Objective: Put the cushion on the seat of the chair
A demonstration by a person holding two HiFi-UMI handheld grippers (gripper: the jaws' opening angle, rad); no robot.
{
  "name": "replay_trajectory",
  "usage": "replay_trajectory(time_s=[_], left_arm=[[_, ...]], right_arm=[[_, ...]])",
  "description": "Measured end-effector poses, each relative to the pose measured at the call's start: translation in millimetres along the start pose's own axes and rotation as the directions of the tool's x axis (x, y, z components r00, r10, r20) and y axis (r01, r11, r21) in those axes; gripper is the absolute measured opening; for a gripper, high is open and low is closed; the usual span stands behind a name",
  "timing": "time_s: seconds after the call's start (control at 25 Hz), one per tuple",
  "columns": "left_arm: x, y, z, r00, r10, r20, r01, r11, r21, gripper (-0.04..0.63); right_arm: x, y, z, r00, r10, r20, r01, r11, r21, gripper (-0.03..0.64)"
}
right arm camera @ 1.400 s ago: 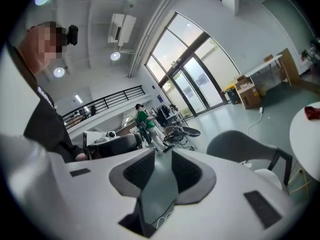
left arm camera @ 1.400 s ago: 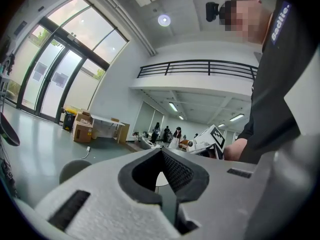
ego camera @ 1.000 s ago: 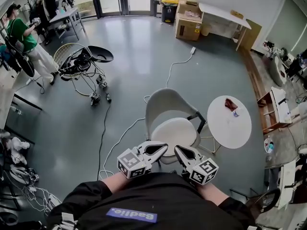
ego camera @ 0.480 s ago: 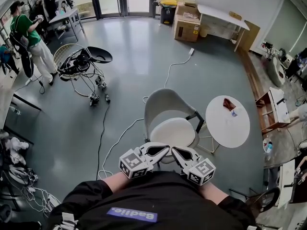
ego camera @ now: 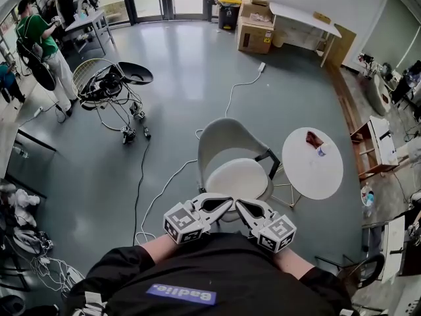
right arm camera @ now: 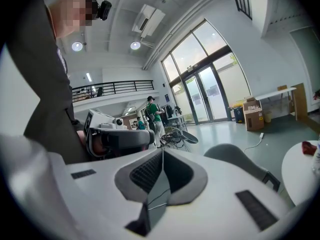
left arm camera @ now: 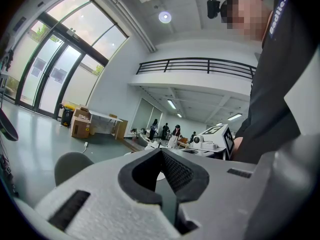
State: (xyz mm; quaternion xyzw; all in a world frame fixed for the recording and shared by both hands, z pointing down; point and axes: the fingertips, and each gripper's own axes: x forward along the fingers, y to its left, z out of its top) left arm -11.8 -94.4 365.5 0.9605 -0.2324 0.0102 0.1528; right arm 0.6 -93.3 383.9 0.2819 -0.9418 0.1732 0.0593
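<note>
While the left gripper (ego camera: 222,203) and right gripper (ego camera: 245,208) are hanging closed and empty, tips together, the pale cushion (ego camera: 237,178) is lying just ahead on the chair (ego camera: 223,137) seat, equally near both

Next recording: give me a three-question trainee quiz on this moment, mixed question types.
1. True or false: the cushion lies on the seat of the chair.
2. In the head view, the round table stands: A) right of the chair, B) left of the chair, C) behind the person.
3. Fill in: the jaws of the left gripper and the right gripper are both ____.
Key: 1 true; 2 A; 3 shut, with nothing between them.
</note>
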Motion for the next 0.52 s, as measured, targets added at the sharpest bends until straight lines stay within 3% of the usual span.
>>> replay_trajectory(time_s=[0.52], left_arm=[[2.7, -2.6, 1.6, 1.0, 0.001, 0.0, -0.001, 1.0, -0.013, 0.015]], right_arm=[[-3.3, -2.4, -2.0, 1.0, -0.004, -0.001, 0.004, 1.0, 0.008, 0.034]])
